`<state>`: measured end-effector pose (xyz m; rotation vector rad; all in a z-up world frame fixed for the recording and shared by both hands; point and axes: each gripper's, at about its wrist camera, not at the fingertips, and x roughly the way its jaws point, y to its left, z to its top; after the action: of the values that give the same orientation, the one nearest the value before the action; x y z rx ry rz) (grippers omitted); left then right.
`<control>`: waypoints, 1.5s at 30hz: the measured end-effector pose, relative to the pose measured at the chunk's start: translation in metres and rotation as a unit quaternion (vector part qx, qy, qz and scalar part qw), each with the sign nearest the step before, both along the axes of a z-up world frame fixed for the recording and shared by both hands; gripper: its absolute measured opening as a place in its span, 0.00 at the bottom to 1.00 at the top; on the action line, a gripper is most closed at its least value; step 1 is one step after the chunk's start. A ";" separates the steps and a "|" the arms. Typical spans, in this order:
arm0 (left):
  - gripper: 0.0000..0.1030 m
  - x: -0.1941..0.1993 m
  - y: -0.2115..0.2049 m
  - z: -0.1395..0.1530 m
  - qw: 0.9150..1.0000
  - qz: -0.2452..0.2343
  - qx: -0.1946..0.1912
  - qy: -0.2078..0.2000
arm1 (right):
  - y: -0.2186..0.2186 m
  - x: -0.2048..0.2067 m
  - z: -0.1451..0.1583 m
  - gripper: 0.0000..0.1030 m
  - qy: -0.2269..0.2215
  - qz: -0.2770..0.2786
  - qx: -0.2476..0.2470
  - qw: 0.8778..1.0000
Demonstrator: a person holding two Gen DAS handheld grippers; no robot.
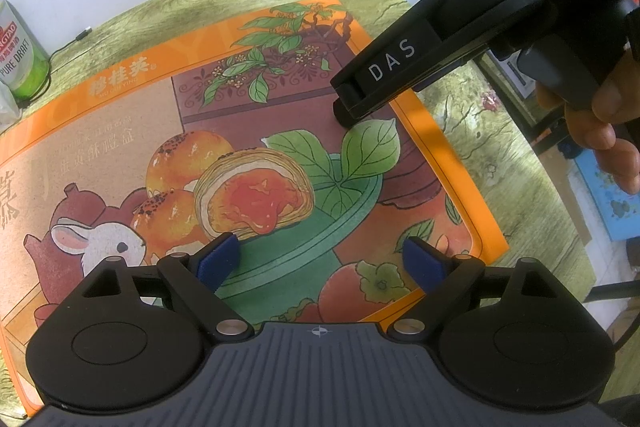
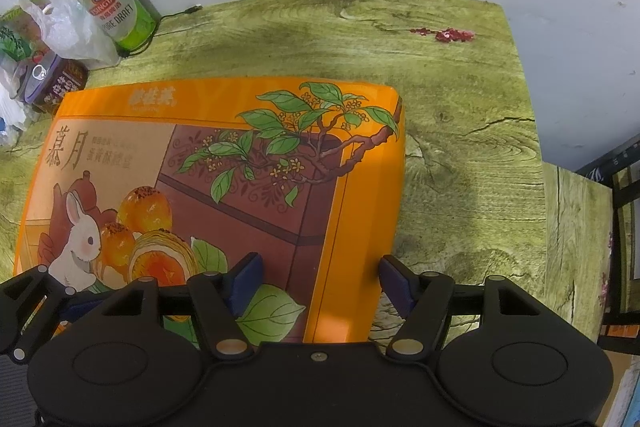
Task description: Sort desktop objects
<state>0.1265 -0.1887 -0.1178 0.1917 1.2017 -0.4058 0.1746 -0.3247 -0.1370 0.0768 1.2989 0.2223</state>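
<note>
A large flat orange cardboard gift box [image 2: 208, 195] fills the frame's centre on the green wood-grain table [image 2: 460, 131]. Left gripper [image 1: 320, 261] and right gripper [image 2: 318, 281] hover spread, empty. Risk: the wide box slipping from narrow jaws.

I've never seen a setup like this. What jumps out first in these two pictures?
The big orange gift box, printed with a rabbit, pastries and leaves, lies flat and fills most of the green wood-grain table. Both hand-held grippers hang open above it: the left gripper over its middle, the right gripper at its right edge. A green Tsingtao beer can stands at the back left by the wall.
</note>
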 end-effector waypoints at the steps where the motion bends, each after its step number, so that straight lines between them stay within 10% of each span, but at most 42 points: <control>1: 0.88 0.000 0.000 0.000 1.000 0.000 0.000 0.000 | 0.000 0.000 0.000 0.61 0.000 0.000 0.000 1.000; 21: 0.92 0.001 0.003 0.002 1.000 -0.002 -0.014 -0.002 | -0.005 0.003 -0.001 0.61 0.005 -0.003 0.011 1.000; 29: 0.92 0.024 0.026 0.030 0.993 0.041 -0.054 -0.097 | -0.059 -0.007 0.047 0.63 -0.111 -0.079 0.073 0.988; 45: 0.88 0.087 0.028 0.000 0.987 0.091 -0.003 -0.132 | -0.097 0.015 -0.028 0.63 -0.112 -0.164 0.223 0.954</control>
<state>0.2137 -0.1605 -0.1178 0.1253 0.9478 -0.2155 0.1900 -0.4212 -0.1655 0.6321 0.9717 0.2281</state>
